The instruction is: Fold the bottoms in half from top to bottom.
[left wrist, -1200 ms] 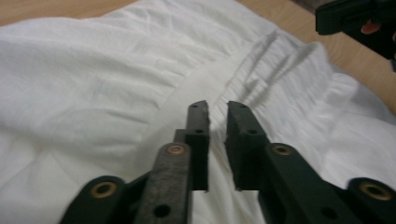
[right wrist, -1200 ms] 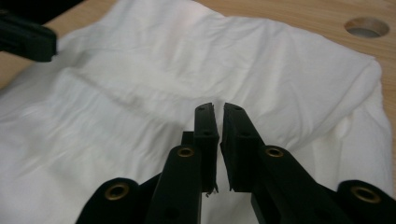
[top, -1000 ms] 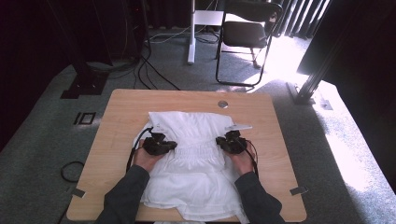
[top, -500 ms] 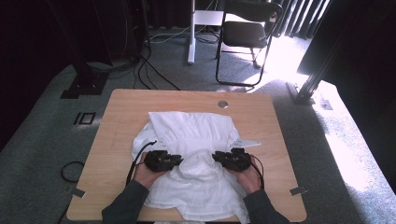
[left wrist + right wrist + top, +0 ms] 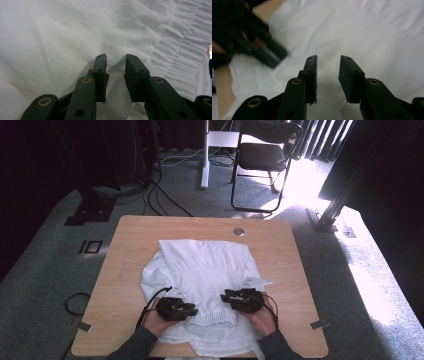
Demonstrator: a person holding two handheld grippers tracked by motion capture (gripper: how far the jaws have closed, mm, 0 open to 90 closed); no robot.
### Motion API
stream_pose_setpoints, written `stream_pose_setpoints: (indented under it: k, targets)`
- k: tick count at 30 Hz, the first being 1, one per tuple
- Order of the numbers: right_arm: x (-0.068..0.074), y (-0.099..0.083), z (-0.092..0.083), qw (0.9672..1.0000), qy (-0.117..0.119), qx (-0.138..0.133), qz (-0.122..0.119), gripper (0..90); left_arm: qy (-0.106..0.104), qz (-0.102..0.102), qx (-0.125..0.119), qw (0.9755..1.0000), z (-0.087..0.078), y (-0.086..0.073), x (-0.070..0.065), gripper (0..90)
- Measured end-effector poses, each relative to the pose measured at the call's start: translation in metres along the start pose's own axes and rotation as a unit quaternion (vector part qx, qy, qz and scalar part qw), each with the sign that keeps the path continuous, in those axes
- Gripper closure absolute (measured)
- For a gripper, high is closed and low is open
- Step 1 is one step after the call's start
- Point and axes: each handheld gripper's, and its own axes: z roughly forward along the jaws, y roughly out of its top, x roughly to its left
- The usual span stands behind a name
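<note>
White garment lies folded mid-frame on the table; left gripper and right gripper sit at its lower edge — jaws just opening, cloth released; best lift straight off, so the fold stays flat.

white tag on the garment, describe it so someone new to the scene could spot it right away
Start at the wooden table and the white garment spread over its middle. Go to the garment's right edge, just above the right gripper. The white tag is a small flat smooth slip jutting onto bare wood, unlike the wrinkled cloth beside it.
</note>
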Motion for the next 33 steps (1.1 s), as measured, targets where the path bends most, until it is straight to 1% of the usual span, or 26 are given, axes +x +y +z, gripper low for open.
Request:
stream_pose_setpoints:
  k: [2,3,4,5,6,7,8,9,10,12,14,16,17,18,19,20,21,22,23,24,25,27,29,31,32,33]
  targets:
    - [0.005,-0.010,0.009,0.9994,-0.005,0.030,-0.015,73.3,0.005,0.001,-0.007,1.0000,-0.004,0.001,0.000,69.3]
    - [0.007,-0.015,0.013,0.9988,-0.004,0.045,-0.018,74.3,0.016,0.007,-0.009,0.9998,-0.007,0.003,0.001,66.7]
    - [0.007,-0.018,0.015,0.9983,-0.005,0.054,-0.020,74.7,0.029,0.009,-0.014,0.9994,-0.011,0.005,0.002,63.9]
    - [0.006,-0.019,0.015,0.9982,-0.007,0.056,-0.021,74.6,0.040,0.008,-0.022,0.9989,-0.016,0.008,0.005,62.3]
    - [0.005,-0.018,0.014,0.9986,-0.006,0.050,-0.016,73.8,0.049,0.003,-0.032,0.9983,-0.022,0.012,0.010,62.2]
    - [0.002,-0.013,0.010,0.9991,-0.014,0.037,-0.014,71.3,0.056,0.001,-0.040,0.9976,-0.025,0.015,0.014,61.1]
    - [0.000,-0.010,0.007,0.9992,-0.023,0.030,-0.013,69.6,0.068,-0.003,-0.049,0.9965,-0.031,0.020,0.021,60.7]
    - [-0.005,-0.003,0.002,0.9992,-0.036,0.015,-0.011,68.9,0.077,-0.005,-0.054,0.9956,-0.033,0.023,0.025,60.4]
    - [-0.008,0.001,0.000,0.9991,-0.042,0.006,-0.009,67.3,0.088,-0.008,-0.061,0.9943,-0.036,0.028,0.031,59.7]
    - [-0.020,0.012,-0.002,0.9976,-0.068,-0.010,-0.004,63.5,0.107,-0.009,-0.068,0.9919,-0.038,0.038,0.044,58.7]
    - [-0.033,0.023,-0.001,0.9958,-0.091,-0.017,-0.002,60.6,0.124,-0.016,-0.079,0.9891,-0.038,0.049,0.058,58.2]
    - [-0.049,0.034,0.006,0.9934,-0.113,-0.020,-0.002,57.6,0.133,-0.022,-0.083,0.9873,-0.034,0.057,0.069,58.2]
    - [-0.054,0.038,0.009,0.9927,-0.120,-0.017,0.000,57.3,0.141,-0.026,-0.086,0.9859,-0.031,0.061,0.076,58.2]
    - [-0.061,0.042,0.014,0.9916,-0.128,-0.015,0.004,56.7,0.144,-0.032,-0.088,0.9852,-0.026,0.064,0.082,58.2]
    - [-0.068,0.046,0.020,0.9908,-0.134,-0.013,0.010,56.7,0.145,-0.041,-0.082,0.9851,-0.019,0.068,0.090,58.1]
    - [-0.076,0.049,0.027,0.9897,-0.142,-0.008,0.018,56.5,0.151,-0.043,-0.079,0.9845,-0.015,0.070,0.093,58.1]
    - [-0.081,0.050,0.032,0.9888,-0.148,-0.005,0.018,56.3,0.154,-0.045,-0.072,0.9845,-0.008,0.071,0.099,58.0]
    - [-0.086,0.051,0.038,0.9875,-0.156,0.003,0.020,56.3,0.152,-0.050,-0.063,0.9851,-0.001,0.071,0.104,58.1]
    - [-0.091,0.051,0.044,0.9866,-0.160,0.011,0.027,56.3,0.155,-0.056,-0.050,0.9851,0.008,0.069,0.109,57.9]
    - [-0.096,0.048,0.051,0.9859,-0.163,0.021,0.032,56.1,0.157,-0.059,-0.043,0.9849,0.013,0.067,0.111,57.9]
    - [-0.097,0.046,0.055,0.9852,-0.166,0.027,0.033,56.0,0.157,-0.061,-0.035,0.9851,0.018,0.064,0.114,57.9]
    - [-0.099,0.040,0.063,0.9845,-0.168,0.040,0.031,55.5,0.156,-0.062,-0.034,0.9853,0.023,0.057,0.115,57.7]
    - [-0.098,0.034,0.066,0.9840,-0.172,0.037,0.029,55.8,0.153,-0.067,-0.042,0.9851,0.023,0.050,0.114,57.8]
    - [-0.097,0.030,0.066,0.9833,-0.175,0.036,0.035,56.0,0.151,-0.065,-0.038,0.9857,0.023,0.045,0.111,58.5]
    - [-0.095,0.028,0.065,0.9835,-0.174,0.033,0.036,56.0,0.151,-0.062,-0.041,0.9858,0.023,0.042,0.108,58.6]
    - [-0.094,0.027,0.064,0.9838,-0.173,0.034,0.034,56.0,0.148,-0.064,-0.045,0.9859,0.023,0.040,0.106,58.7]
